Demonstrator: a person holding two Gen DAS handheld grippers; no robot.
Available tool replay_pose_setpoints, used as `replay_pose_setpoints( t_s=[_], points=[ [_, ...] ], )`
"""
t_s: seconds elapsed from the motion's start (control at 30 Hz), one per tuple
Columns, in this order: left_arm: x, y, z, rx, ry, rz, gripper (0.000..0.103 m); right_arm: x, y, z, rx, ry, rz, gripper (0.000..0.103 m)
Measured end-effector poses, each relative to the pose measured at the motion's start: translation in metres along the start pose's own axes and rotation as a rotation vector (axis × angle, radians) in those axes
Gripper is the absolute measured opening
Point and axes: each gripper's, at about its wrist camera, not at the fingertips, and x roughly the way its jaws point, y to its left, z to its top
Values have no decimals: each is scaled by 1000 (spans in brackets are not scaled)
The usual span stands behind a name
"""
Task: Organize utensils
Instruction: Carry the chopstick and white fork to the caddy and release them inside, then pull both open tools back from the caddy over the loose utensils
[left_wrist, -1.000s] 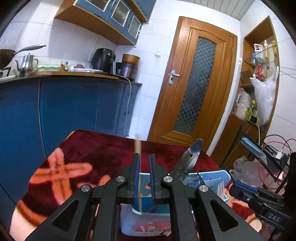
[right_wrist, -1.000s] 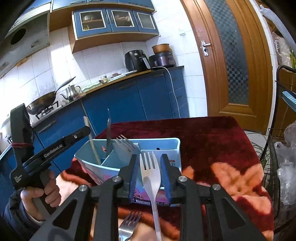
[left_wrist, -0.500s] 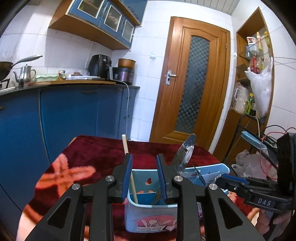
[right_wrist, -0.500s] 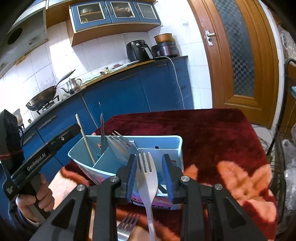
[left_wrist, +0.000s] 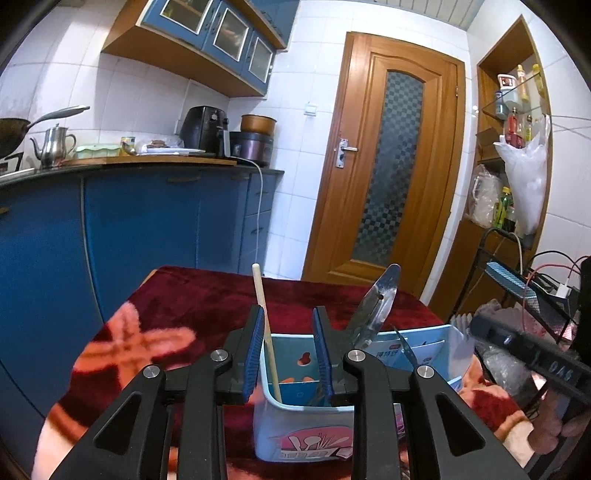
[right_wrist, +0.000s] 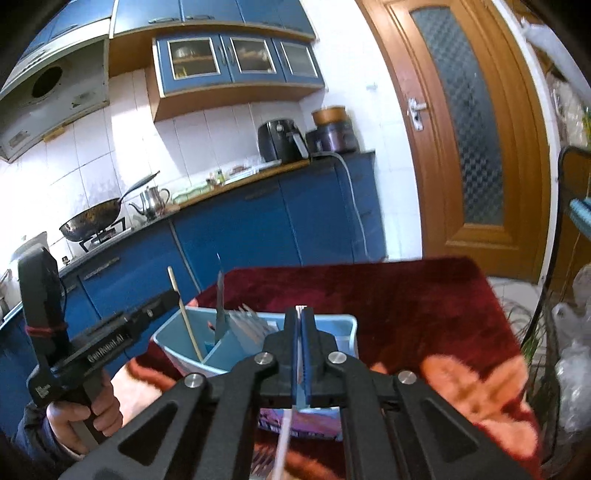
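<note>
A light blue utensil caddy (left_wrist: 295, 424) stands on the red cloth, also in the right wrist view (right_wrist: 177, 350). A wooden chopstick (left_wrist: 264, 325) leans in its left compartment; a metal utensil (left_wrist: 376, 306) stands in the middle one. My left gripper (left_wrist: 288, 350) is open and empty, just before the caddy. My right gripper (right_wrist: 300, 350) is shut on a white plastic fork (right_wrist: 283, 439), seen edge-on, held above the caddy's near side. Forks (right_wrist: 251, 325) stand in the caddy.
The table carries a dark red cloth (right_wrist: 406, 302) with orange flowers. Blue kitchen cabinets (left_wrist: 147, 236) stand behind, a wooden door (left_wrist: 388, 158) at the back. A wire rack with cables (left_wrist: 524, 280) is to the right. Another fork (right_wrist: 262, 461) lies below my right gripper.
My left gripper has let go of the chopstick, opened wider and drawn back. My right gripper has closed on the white fork and turned it edge-on, lifting slightly.
</note>
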Motion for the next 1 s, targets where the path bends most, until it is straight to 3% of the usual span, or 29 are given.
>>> replay_pose_setpoints(
  t_s=[0.53, 0.83, 1.0],
  points=[
    [0, 6, 0, -17, -6, 2, 27, -45, 24, 56, -100, -285, -138, 4],
    [-1, 6, 0, -10, -4, 0, 28, -8, 15, 28, -55, -125, -116, 4],
    [-1, 5, 0, -3, -4, 3, 35, -5, 4, 14, 43, -79, -65, 23]
  ],
)
